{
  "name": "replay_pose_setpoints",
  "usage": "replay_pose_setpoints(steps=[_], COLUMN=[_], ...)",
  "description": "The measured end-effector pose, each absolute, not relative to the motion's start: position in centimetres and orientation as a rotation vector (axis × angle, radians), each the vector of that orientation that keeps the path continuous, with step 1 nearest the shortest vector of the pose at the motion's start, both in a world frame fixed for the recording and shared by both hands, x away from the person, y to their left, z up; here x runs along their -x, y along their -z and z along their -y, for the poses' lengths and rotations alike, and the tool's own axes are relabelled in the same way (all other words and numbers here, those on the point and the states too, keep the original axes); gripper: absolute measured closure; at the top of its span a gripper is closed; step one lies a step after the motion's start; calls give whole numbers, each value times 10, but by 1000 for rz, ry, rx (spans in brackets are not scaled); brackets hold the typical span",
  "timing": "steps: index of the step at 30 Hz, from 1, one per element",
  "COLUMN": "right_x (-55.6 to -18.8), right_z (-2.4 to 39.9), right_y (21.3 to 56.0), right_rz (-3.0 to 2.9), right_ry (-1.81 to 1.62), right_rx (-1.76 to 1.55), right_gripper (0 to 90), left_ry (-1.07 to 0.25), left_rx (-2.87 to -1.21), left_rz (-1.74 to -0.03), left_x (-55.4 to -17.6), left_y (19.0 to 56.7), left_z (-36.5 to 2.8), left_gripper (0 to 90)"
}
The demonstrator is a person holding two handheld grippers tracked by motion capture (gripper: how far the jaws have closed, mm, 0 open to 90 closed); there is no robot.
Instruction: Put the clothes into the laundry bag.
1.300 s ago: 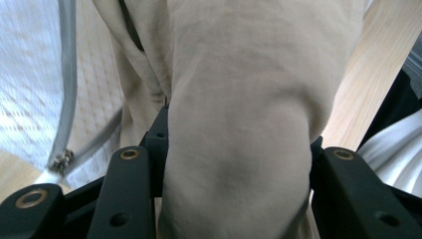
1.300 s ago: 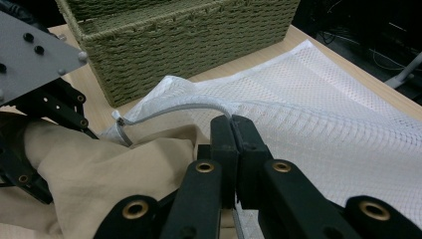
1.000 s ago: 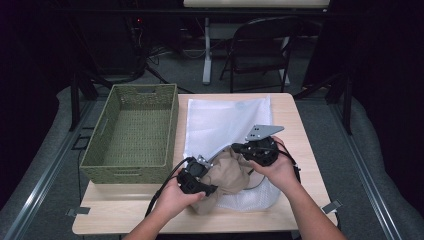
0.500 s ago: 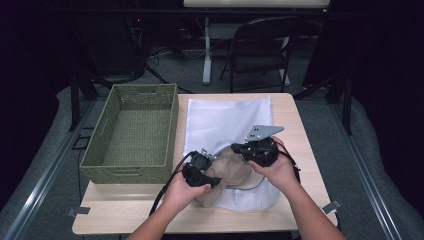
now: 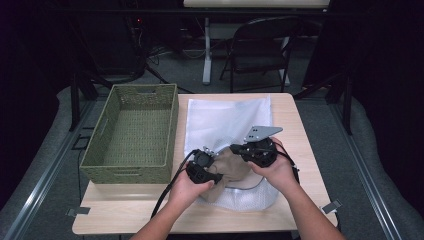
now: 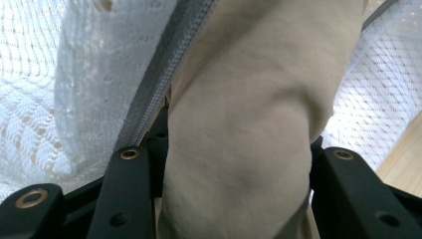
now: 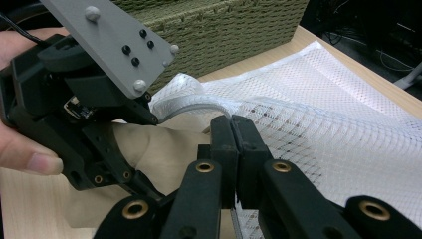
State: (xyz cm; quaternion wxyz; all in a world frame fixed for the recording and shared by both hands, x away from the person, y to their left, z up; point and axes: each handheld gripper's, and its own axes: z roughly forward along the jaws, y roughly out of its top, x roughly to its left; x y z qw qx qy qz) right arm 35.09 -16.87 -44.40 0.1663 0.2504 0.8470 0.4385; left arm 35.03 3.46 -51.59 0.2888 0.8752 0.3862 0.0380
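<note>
Light falls from overhead onto the desk [image 5: 295,130], leaving the room beyond and to both sides almost black. The high view is soft and slightly grainy. In the left gripper view the white mesh bag [image 6: 59,79] is overexposed at the far left, and the beige cloth [image 6: 244,124] is blurred from closeness. The right gripper view is evenly lit and sharper.

High view looking down over the table [image 5: 150,222], both gripper views pressed close behind their jaws, all sharing the mesh bag [image 5: 227,117] [image 6: 30,89] [image 7: 338,119].
</note>
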Motion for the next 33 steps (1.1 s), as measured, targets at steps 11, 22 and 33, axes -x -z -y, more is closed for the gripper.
replay_pose_setpoints(steps=[11,22,33], right_x=[-351,-353,-355], right_z=[168,168,166], right_y=[445,447,455], right_rz=[-2410,-2418,-2436], right_ry=[-1261,-1256,-1229], right_rx=[-719,-725,-733], right_gripper=[887,887,887], left_ry=[-142,-219,-231], left_rx=[-2310,-2303,-2293], left_rz=[-1042,-1065,-1078], left_x=[-352,-357,-359], left_y=[512,520,532], left_z=[-31,-24,-23], left_gripper=[523,521,500])
